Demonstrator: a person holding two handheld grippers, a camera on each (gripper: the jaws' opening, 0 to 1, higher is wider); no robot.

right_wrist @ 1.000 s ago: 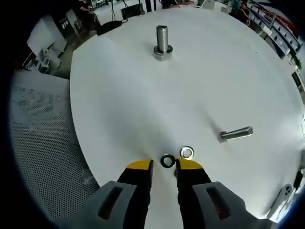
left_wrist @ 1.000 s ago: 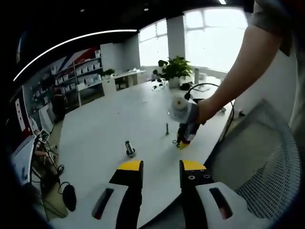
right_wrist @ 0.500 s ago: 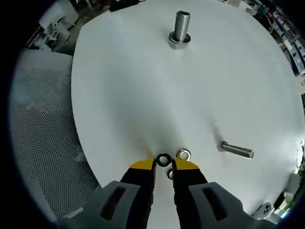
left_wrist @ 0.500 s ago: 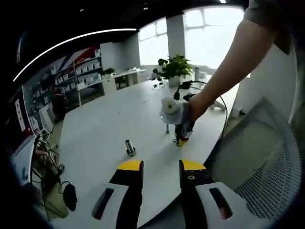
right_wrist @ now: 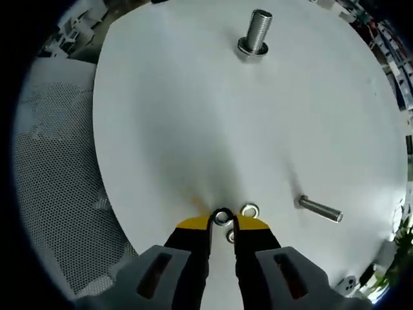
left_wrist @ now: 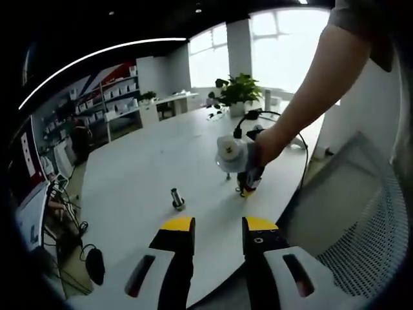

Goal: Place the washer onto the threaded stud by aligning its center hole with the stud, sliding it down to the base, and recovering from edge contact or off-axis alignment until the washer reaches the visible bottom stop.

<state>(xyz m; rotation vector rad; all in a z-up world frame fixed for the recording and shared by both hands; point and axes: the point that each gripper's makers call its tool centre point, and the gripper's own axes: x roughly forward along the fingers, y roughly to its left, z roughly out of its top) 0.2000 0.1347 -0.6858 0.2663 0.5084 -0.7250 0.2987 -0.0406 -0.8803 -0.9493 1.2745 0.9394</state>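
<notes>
**Washer pinched at the desk edge, stud standing far off**

In the right gripper view:
- Right hand-held gripper point(right_wrist: 221, 224) down at 6 o'clock, yellow tips pressed in close on a dark washer point(right_wrist: 221, 216).
- Washer nipped by its rim between the tips, hole still showing, just over the white desk point(right_wrist: 174, 123).
- A second, shiny washer point(right_wrist: 250, 210) flat on the desk, just beside the held one at about 2 o'clock from it.
- A third small ring point(right_wrist: 230, 236) peeking out between the jaws, lower down; cannot tell if touching anything.
- Threaded stud point(right_wrist: 257, 34) up at 12 o'clock, standing upright on its wide round base, long way pointing up from the desk, well apart from the washer.
- A loose bolt point(right_wrist: 320, 210) lying on its side at 4 o'clock, long way running flat across the desk.
- Bare desk between washer and stud.
- A mesh chair point(right_wrist: 61, 194) at 9 o'clock, past the desk edge.

In the left gripper view:
- Left hand-held gripper point(left_wrist: 218, 227) at 6 o'clock, jaws apart with a clear gap, gripping nothing, held back from the desk.
- Stud point(left_wrist: 176, 199) small near the middle, upright.
- A person's arm point(left_wrist: 310, 84) reaching in from 1 o'clock with the right hand-held gripper over the desk.
- A green plant point(left_wrist: 237, 92) at the far end, at 12 o'clock.
- Shelves point(left_wrist: 106, 97) at 10 o'clock.
</notes>
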